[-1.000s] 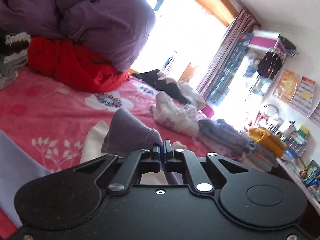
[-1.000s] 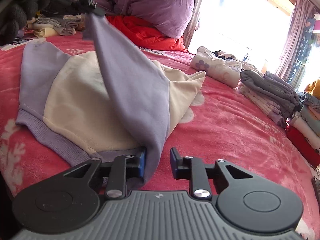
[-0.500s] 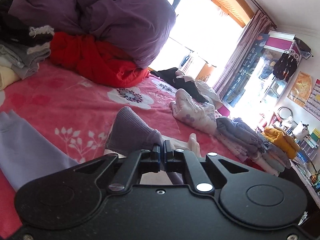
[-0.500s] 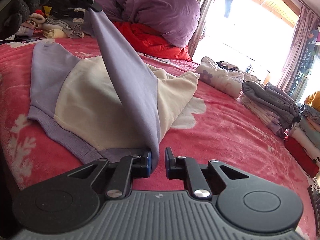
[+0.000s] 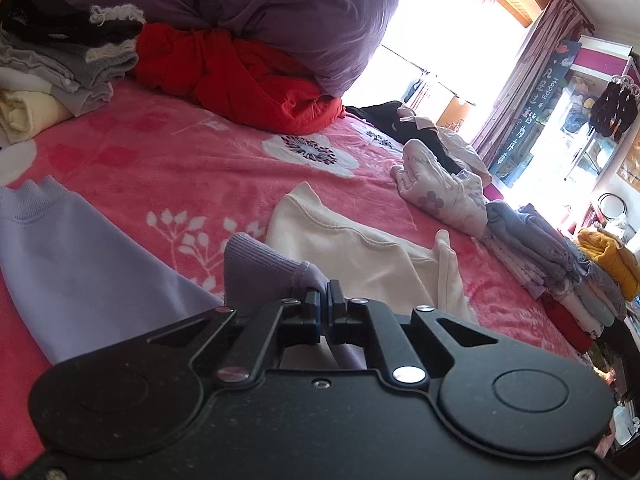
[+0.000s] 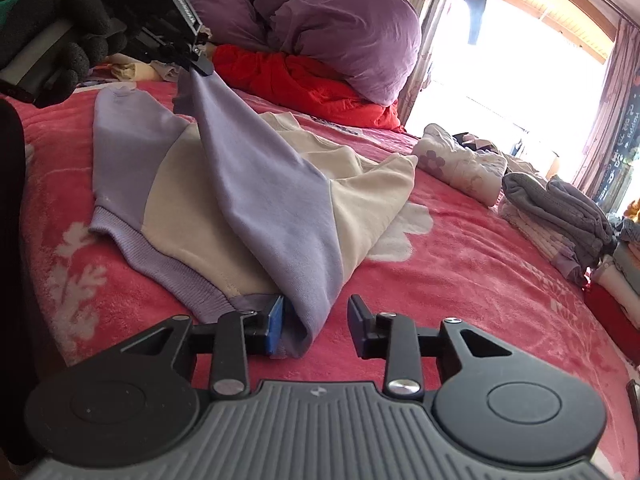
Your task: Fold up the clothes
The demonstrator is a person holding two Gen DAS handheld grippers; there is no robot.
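The left hand-held gripper [image 5: 327, 294] is matte black with silver screws and blue pads; the right hand-held gripper [image 6: 316, 316] has a ribbed grey deck; the gloved hand [image 6: 60, 36] wears fuzzy black knit.

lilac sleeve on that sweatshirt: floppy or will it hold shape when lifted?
Probably floppy: the lilac sleeve drapes in a slack sheet from the shut left gripper. Likely light, since a pinch on the cuff carries it. The opening right gripper leaves its lower fold slumped.

Daylight is flooding in through the window [image 5: 448, 40], blowing it out to pure white glare. The bed [image 6: 460, 280] is sitting evenly lit, shadows staying soft. Fisheye distortion is bending the edges; the glove [image 6: 60, 32] is blurring slightly.
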